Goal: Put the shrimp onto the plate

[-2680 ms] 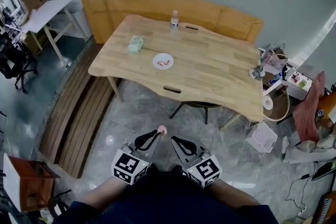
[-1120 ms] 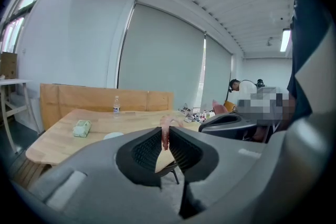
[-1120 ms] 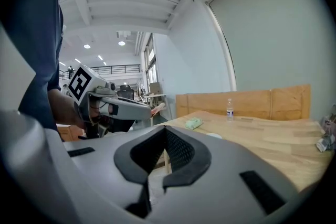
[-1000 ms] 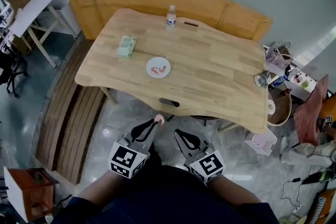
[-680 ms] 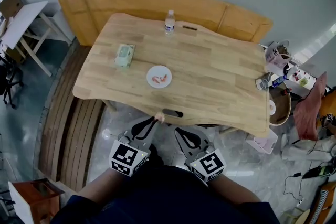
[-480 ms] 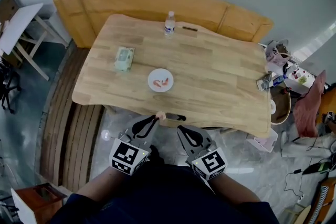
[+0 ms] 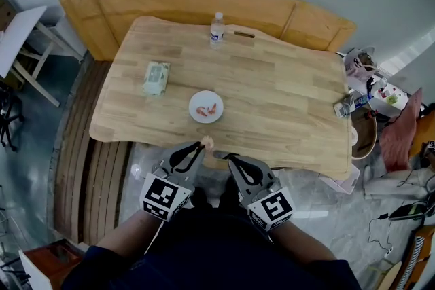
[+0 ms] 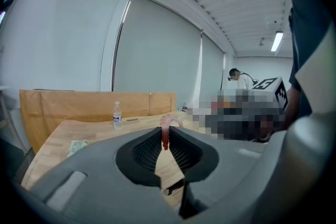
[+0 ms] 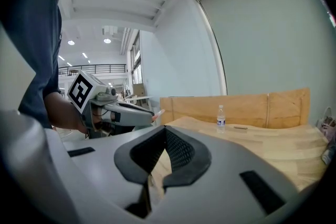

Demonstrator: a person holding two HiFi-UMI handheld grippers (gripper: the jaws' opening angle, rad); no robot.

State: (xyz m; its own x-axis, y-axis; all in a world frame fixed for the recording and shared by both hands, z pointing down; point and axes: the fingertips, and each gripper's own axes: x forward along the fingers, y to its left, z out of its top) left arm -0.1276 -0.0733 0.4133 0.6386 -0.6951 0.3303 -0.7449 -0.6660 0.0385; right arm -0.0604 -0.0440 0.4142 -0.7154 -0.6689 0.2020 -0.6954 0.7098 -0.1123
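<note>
A pink shrimp (image 7: 207,142) sticks out of the tips of my left gripper (image 7: 200,146), which is shut on it just short of the table's near edge. In the left gripper view the shrimp (image 8: 166,131) is pinched between the dark jaw pads. A small white plate (image 7: 206,106) lies on the wooden table (image 7: 285,98) beyond the gripper, with two shrimp (image 7: 205,109) on it. My right gripper (image 7: 228,158) is shut with nothing in it, beside the left one. The right gripper view shows the left gripper (image 9: 155,113) with the shrimp at its tip.
A water bottle (image 7: 217,29) stands at the table's far edge. A green packet (image 7: 156,77) lies on the table to the left of the plate. A wooden bench (image 7: 204,0) runs behind the table. Clutter and bags (image 7: 363,88) sit on the floor at the right.
I have walked toward the table, so it now lies just in front of both grippers. The left gripper still holds the shrimp. The right gripper stays shut.
</note>
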